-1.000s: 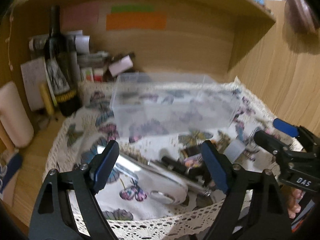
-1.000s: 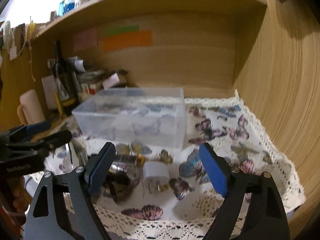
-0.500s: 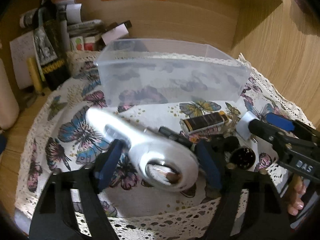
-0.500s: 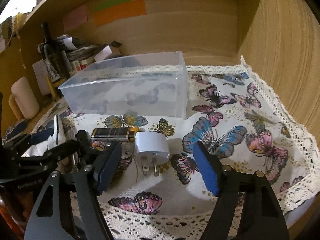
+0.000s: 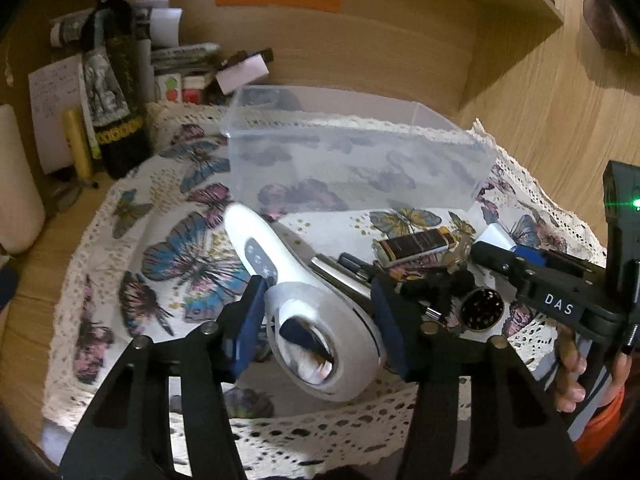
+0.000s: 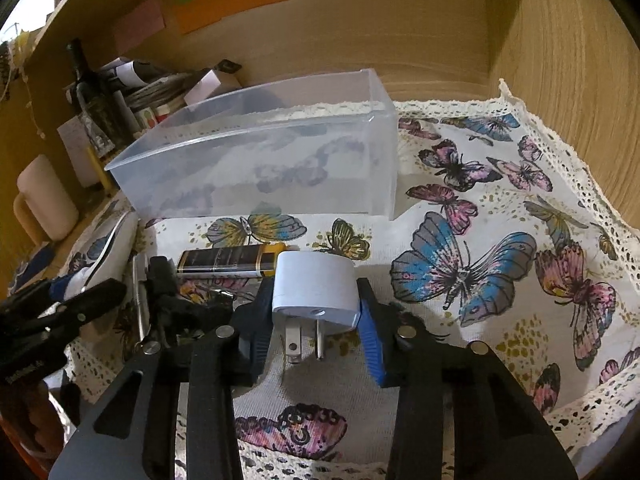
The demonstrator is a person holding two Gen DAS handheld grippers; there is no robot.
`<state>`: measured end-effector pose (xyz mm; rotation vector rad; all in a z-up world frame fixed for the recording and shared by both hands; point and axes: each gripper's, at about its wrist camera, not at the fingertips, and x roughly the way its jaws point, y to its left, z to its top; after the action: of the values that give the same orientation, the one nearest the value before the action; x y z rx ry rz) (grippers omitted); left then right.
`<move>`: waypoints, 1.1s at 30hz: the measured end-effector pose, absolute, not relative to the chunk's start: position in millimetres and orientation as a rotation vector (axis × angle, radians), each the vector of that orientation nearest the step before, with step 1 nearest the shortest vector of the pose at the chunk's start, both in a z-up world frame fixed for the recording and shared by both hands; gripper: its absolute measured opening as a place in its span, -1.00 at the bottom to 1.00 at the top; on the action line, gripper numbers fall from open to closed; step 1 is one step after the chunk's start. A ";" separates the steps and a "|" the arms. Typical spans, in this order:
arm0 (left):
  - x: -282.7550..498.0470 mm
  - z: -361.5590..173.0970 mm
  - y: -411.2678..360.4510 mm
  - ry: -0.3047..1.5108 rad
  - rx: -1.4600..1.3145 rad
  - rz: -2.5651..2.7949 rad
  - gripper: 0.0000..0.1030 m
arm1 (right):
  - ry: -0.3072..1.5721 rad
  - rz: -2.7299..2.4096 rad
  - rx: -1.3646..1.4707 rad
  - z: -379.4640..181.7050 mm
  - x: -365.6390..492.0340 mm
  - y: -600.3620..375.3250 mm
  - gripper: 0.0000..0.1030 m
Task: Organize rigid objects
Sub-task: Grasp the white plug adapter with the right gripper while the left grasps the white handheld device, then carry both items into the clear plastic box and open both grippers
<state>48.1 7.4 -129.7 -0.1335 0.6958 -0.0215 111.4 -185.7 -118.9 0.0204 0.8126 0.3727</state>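
Note:
My left gripper (image 5: 318, 316) is shut on the round head of a white and silver handheld device (image 5: 308, 308), whose handle points toward the clear plastic bin (image 5: 352, 160). My right gripper (image 6: 314, 322) is shut on a white plug adapter (image 6: 314, 286), prongs toward the camera. Between them on the butterfly cloth (image 6: 500, 240) lie a dark lighter with a yellow end (image 6: 232, 264), a black clip-like piece (image 6: 164, 292) and a small round dark grinder (image 5: 482, 312). The bin (image 6: 260, 160) stands behind them and looks empty.
A wine bottle (image 5: 116, 92), papers and small boxes (image 5: 188, 80) crowd the back left of the wooden alcove. A cream mug (image 6: 44, 200) stands at the left. A wooden wall (image 6: 580, 80) runs along the right. The lace cloth edge (image 6: 580, 412) hangs at the front.
Both grippers have moved down and forward and closed: the left onto the white device, the right onto the plug adapter. One second ago both were open above the items.

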 end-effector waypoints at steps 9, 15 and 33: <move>40.6 -117.6 19.0 0.685 -0.093 -0.001 -0.98 | 0.735 0.373 -0.023 -99.5 99.8 -183.8 -0.31; 32.6 -121.9 12.3 0.677 -0.079 0.001 0.18 | 0.731 0.374 -0.020 -95.8 96.6 -186.6 -0.31; 31.5 -141.4 14.2 0.710 -0.060 -0.007 -0.24 | 0.700 0.372 -0.049 -85.9 90.0 -184.8 -0.31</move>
<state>31.5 14.2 -141.4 -0.0603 0.7099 -0.0075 90.0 -184.8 -85.9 -0.0489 0.7004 0.3723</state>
